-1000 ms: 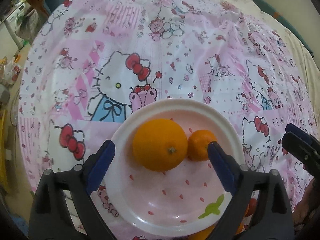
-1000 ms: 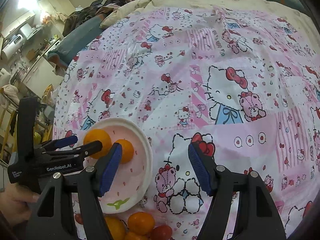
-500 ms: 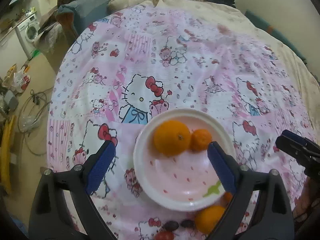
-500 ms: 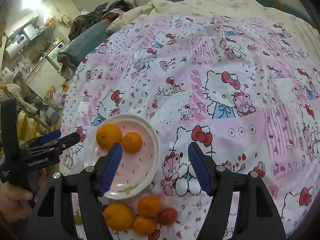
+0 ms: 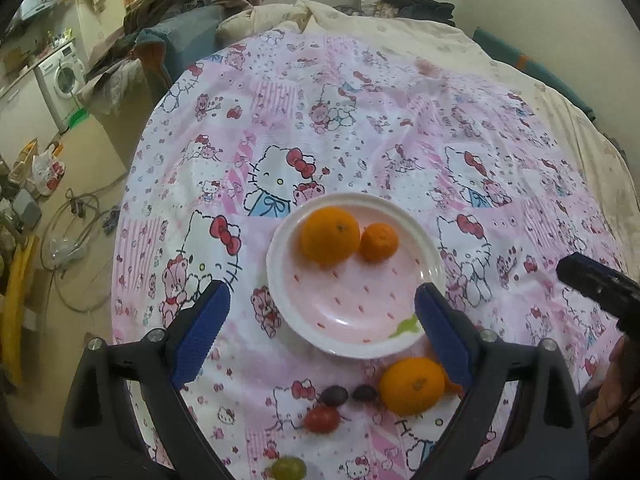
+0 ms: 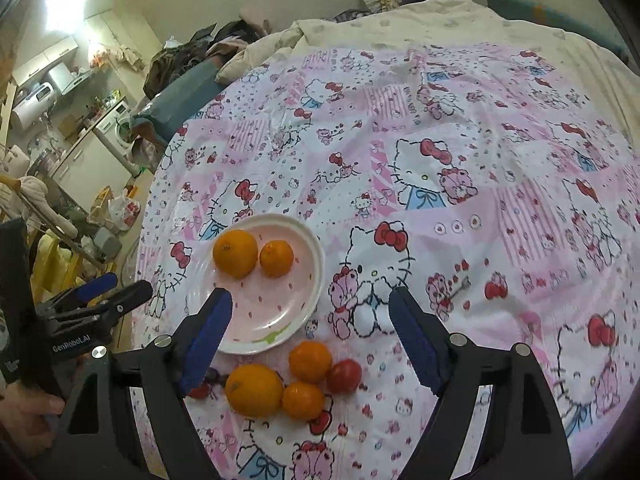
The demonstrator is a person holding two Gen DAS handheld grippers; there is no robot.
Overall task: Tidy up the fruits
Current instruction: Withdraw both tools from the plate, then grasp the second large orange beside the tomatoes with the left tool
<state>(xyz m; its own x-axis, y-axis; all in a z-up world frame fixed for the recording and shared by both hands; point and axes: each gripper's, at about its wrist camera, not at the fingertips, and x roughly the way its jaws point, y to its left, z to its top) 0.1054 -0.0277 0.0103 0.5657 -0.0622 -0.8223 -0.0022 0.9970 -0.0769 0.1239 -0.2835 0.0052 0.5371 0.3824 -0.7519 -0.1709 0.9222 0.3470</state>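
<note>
A white and pink plate point(image 5: 400, 340) point(image 6: 308, 292) holds a large orange point(image 5: 330, 238) point(image 6: 235, 253) and a small mandarin point(image 5: 379, 241) point(image 6: 276, 258). Nearer me on the cloth lie another large orange point(image 5: 412, 386) point(image 6: 254, 390), two mandarins point(image 6: 310, 361) point(image 6: 303, 400), a red tomato point(image 6: 344, 376), a small red tomato point(image 5: 321, 419), two dark grapes point(image 5: 335, 395) and a green grape point(image 5: 288, 468). My left gripper point(image 5: 320, 320) hangs open above the plate, holding nothing. My right gripper point(image 6: 310, 336) hovers over the plate's right edge; its jaws are opening and nothing is between them.
The round table carries a pink cartoon-cat cloth point(image 5: 360, 128). A cream quilt point(image 6: 440, 20) lies beyond it. On the left are a washing machine point(image 5: 60, 76), cables and bags on the floor point(image 5: 76, 216). A hand point(image 6: 24, 412) holds the left gripper.
Both grippers have pulled back and up from the plate, so the loose fruit near the table's front edge has come into view. The right jaws stand wider.
</note>
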